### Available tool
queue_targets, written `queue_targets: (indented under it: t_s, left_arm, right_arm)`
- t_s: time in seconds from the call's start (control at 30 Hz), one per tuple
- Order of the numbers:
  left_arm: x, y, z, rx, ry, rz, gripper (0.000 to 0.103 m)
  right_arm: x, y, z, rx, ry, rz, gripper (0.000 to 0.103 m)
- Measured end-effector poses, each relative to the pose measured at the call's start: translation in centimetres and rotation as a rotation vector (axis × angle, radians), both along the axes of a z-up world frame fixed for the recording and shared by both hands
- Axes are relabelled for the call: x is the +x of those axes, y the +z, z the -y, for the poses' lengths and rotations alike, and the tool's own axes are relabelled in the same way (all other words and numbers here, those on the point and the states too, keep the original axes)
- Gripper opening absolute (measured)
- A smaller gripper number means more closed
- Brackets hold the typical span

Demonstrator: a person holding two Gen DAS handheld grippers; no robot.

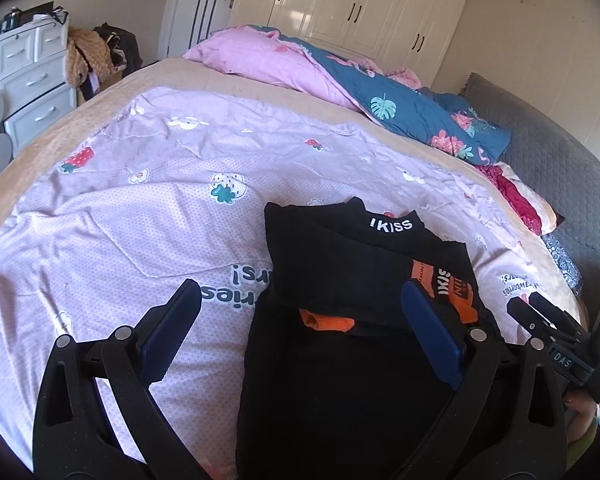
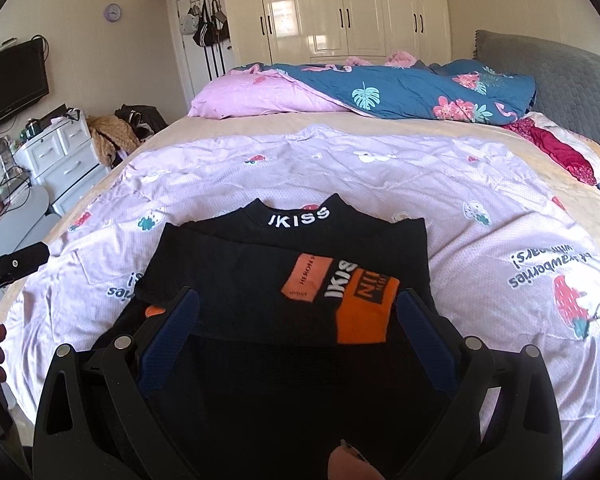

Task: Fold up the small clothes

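A small black top [image 1: 364,264] with an "IKISS" collar and orange patches lies partly folded on the lilac strawberry quilt [image 1: 140,208]; it also shows in the right wrist view [image 2: 260,272]. My left gripper [image 1: 300,292] is open, its jaws spread over the top's left edge, holding nothing. My right gripper [image 2: 298,300] is open, its jaws spread over the near part of the top, holding nothing. The right gripper's body shows at the right edge of the left wrist view [image 1: 556,332].
A pink and blue duvet [image 2: 360,92] is heaped at the bed's far side. A grey headboard [image 2: 572,84] stands on the right. White drawers [image 2: 60,152] and piled clothes [image 2: 112,136] stand on the left, wardrobes [image 2: 340,8] behind.
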State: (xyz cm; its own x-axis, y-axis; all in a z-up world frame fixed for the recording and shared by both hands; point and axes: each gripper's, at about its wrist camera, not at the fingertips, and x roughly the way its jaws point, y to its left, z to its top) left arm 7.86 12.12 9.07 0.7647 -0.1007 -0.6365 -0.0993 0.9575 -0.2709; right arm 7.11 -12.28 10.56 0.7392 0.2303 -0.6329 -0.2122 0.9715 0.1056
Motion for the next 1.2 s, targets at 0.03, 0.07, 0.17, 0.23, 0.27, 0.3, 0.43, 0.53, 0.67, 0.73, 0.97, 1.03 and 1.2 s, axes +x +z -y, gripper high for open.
queue_targets:
  t_s: [0.03, 0.07, 0.17, 0.23, 0.27, 0.3, 0.43, 0.53, 0.67, 0.73, 0.97, 1.03, 1.2]
  left_arm:
    - [-0.2, -0.1, 0.1, 0.000, -0.002, -0.001, 0.094]
    - [-0.4, -0.2, 0.1, 0.000, -0.003, -0.005, 0.094]
    - [-1.0, -0.7, 0.2, -0.005, -0.013, -0.016, 0.094]
    - [-1.5, -0.9, 0.4, -0.003, -0.011, -0.021, 0.094]
    - [-1.7, -1.1, 0.4, -0.008, -0.012, -0.020, 0.094]
    - [-2.0, -1.3, 0.4, -0.014, -0.012, -0.027, 0.094]
    - [-3.0, -1.7, 0.7, -0.021, -0.022, -0.039, 0.094]
    - [-3.6, -2.3, 1.0, -0.013, -0.025, -0.055, 0.094]
    - [-4.5, -2.9, 1.3, 0.001, -0.017, -0.072, 0.094]
    - [-4.9, -3.1, 1.4, 0.009, -0.012, -0.075, 0.094]
    - [-6.1, -3.8, 1.6, 0.014, 0.000, -0.092, 0.094]
    - [-6.5, -4.0, 1.6, 0.020, 0.010, -0.099, 0.094]
    - [-7.2, -4.7, 1.3, 0.019, 0.027, -0.128, 0.094]
  right_arm:
    - [-0.2, -0.1, 0.2, -0.001, -0.001, -0.001, 0.098]
    - [-0.5, -0.1, 0.4, -0.003, -0.002, -0.001, 0.098]
    - [-1.1, -0.5, 0.9, -0.021, -0.004, -0.008, 0.098]
    - [-1.5, -0.8, 1.3, -0.020, -0.007, -0.014, 0.098]
    - [-1.8, -0.9, 1.5, -0.021, -0.010, -0.019, 0.098]
    - [-2.0, -1.1, 1.6, -0.022, -0.011, -0.021, 0.098]
    - [-3.2, -1.9, 2.3, -0.042, -0.014, -0.037, 0.098]
    - [-4.0, -2.3, 3.0, -0.054, -0.019, -0.048, 0.098]
    - [-5.1, -3.1, 4.1, -0.056, -0.030, -0.069, 0.098]
    - [-5.5, -3.5, 4.6, -0.057, -0.037, -0.080, 0.098]
    - [-6.3, -4.2, 5.7, -0.062, -0.047, -0.110, 0.098]
    - [-6.6, -4.1, 5.7, -0.063, -0.044, -0.110, 0.098]
    - [-7.4, -3.4, 6.2, -0.057, -0.039, -0.099, 0.098]
